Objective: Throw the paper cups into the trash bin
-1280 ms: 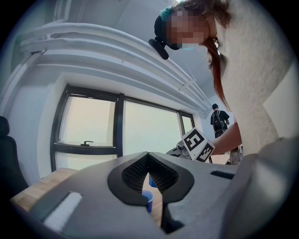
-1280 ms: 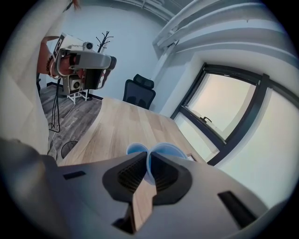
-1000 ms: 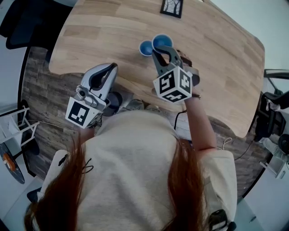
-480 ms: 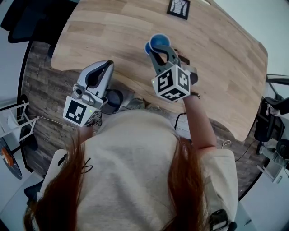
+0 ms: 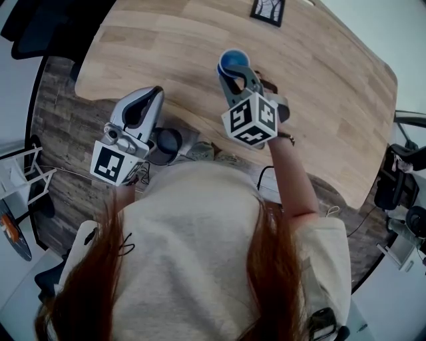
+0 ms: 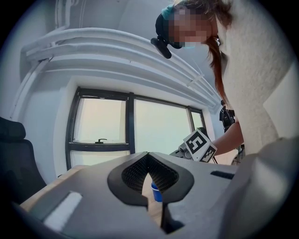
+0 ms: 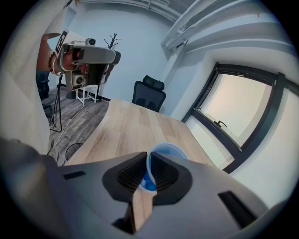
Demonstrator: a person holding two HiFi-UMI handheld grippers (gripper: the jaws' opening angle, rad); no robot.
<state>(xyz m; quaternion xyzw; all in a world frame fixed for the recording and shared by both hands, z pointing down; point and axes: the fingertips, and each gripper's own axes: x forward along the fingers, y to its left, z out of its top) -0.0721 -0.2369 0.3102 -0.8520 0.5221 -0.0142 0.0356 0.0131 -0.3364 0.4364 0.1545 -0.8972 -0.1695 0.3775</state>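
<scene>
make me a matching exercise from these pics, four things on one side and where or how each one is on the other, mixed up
Things:
1. cup
2. left gripper
3. picture frame
4. bin

Place or state:
a. on the floor, by the near edge of the table
b. jaws together, nothing between them
c. pinched by its wall in the right gripper
d. at the table's far edge

Pairs: 1-c, 2-b, 3-d, 4-a
</scene>
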